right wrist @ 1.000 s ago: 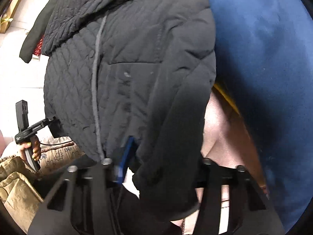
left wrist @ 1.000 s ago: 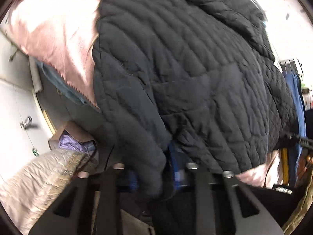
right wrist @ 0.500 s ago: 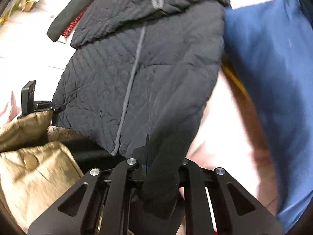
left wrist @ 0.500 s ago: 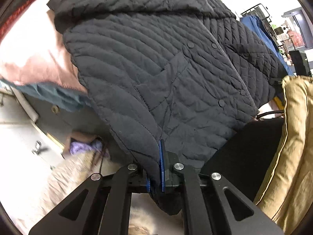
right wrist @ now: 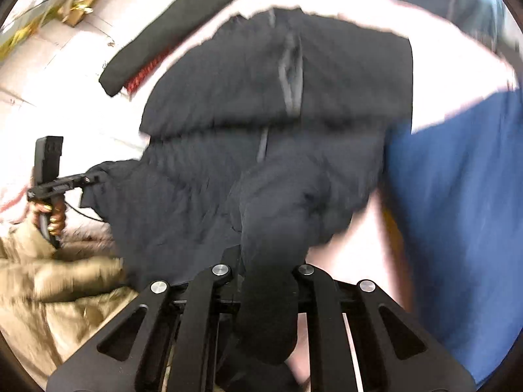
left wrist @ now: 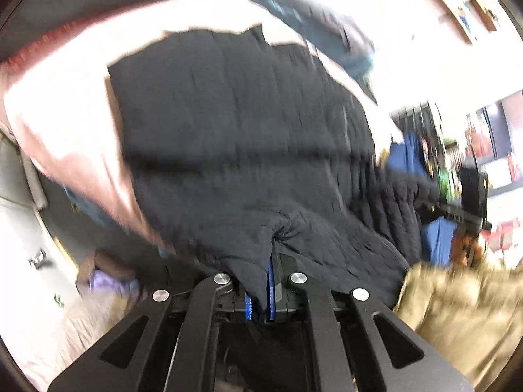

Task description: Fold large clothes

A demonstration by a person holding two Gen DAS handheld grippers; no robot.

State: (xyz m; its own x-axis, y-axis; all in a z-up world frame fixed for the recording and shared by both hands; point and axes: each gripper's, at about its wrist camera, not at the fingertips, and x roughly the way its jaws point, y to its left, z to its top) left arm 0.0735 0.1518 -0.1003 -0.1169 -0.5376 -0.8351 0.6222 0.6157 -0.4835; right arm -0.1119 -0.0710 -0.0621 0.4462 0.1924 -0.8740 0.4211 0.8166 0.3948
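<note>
A black quilted jacket (left wrist: 235, 150) lies on a pale pink cover (left wrist: 75, 130), its lower half lifted off it. My left gripper (left wrist: 266, 281) is shut on the jacket's hem, the cloth pinched between its blue pads. In the right wrist view the same jacket (right wrist: 294, 104) shows its grey zip line, and my right gripper (right wrist: 264, 281) is shut on a dark sleeve end that hangs down over its frame. Each gripper appears in the other's view: the right one (left wrist: 470, 209) at the far right, the left one (right wrist: 59, 183) at the left, held by a hand. Both views are motion-blurred.
A blue garment (right wrist: 457, 196) lies right of the jacket. Another dark garment (right wrist: 163, 32) rests at the cover's far left edge. A tan quilted coat (right wrist: 59, 294) bunches near the front. A cardboard box with purple cloth (left wrist: 104, 274) sits on the floor beside a white cabinet (left wrist: 23, 261).
Both grippers have closed on the jacket and risen, pulling its lower edge up off the cover. The jacket now folds across its middle, and more of the room shows behind.
</note>
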